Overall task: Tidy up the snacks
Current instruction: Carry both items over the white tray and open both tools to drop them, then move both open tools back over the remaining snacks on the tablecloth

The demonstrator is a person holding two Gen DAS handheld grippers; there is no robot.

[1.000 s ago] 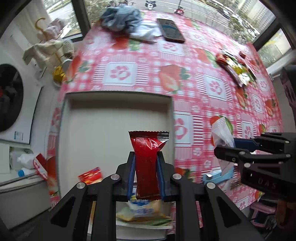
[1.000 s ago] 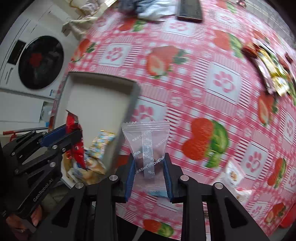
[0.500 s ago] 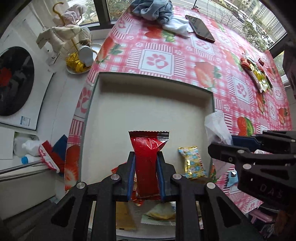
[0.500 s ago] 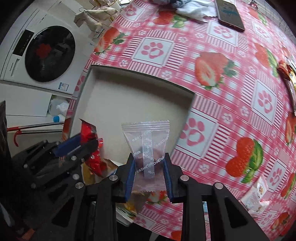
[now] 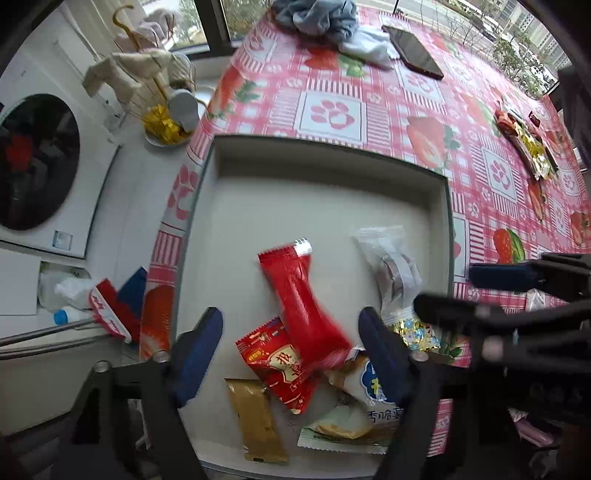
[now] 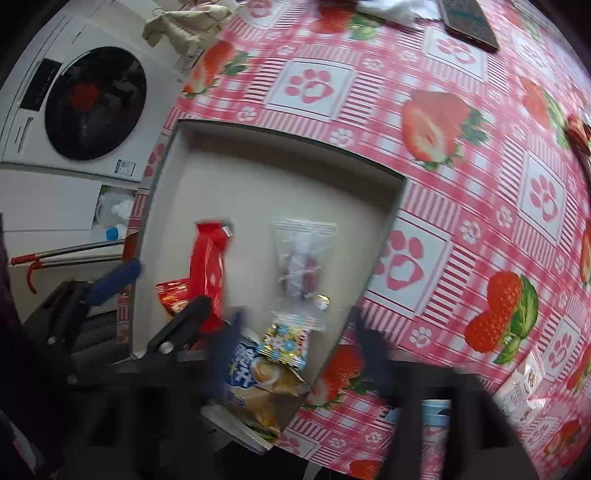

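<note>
Snacks are being gathered into the shallow beige tray [image 5: 441, 206] at the near corner of the counter [image 5: 332, 110], so both grippers hang over it with their fingers spread wide and holding nothing. The left gripper [image 5: 291, 343] has its blue-padded fingers well apart, and the long red packet [image 5: 306, 306] lies loose between them, blurred, leaning across a smaller red packet with printed characters [image 5: 280, 365]. The right gripper [image 6: 299, 354] is likewise released, its fingers smeared by motion; the clear-wrapped sweet [image 6: 303, 258] sits free in the tray ahead of it, near the right wall.

Wrappers crowd the tray's near end: a gold bar packet [image 5: 258, 421], a blue-and-white biscuit bag [image 6: 255, 373] and a small glittery floral packet [image 6: 284, 343] overlapping one another. The far half of the tray is bare, probably the better spot for later drops.

More snacks lie unsorted: a row of mixed packets [image 5: 524, 144] at the far right edge of the counter and a small white packet [image 6: 524, 391] near the right gripper. A dark phone [image 5: 412, 51] and bundled grey cloth [image 5: 317, 16] lie at the far end, well apart from the tray. The grippers hover close together, so they could bump on withdrawal.
</note>
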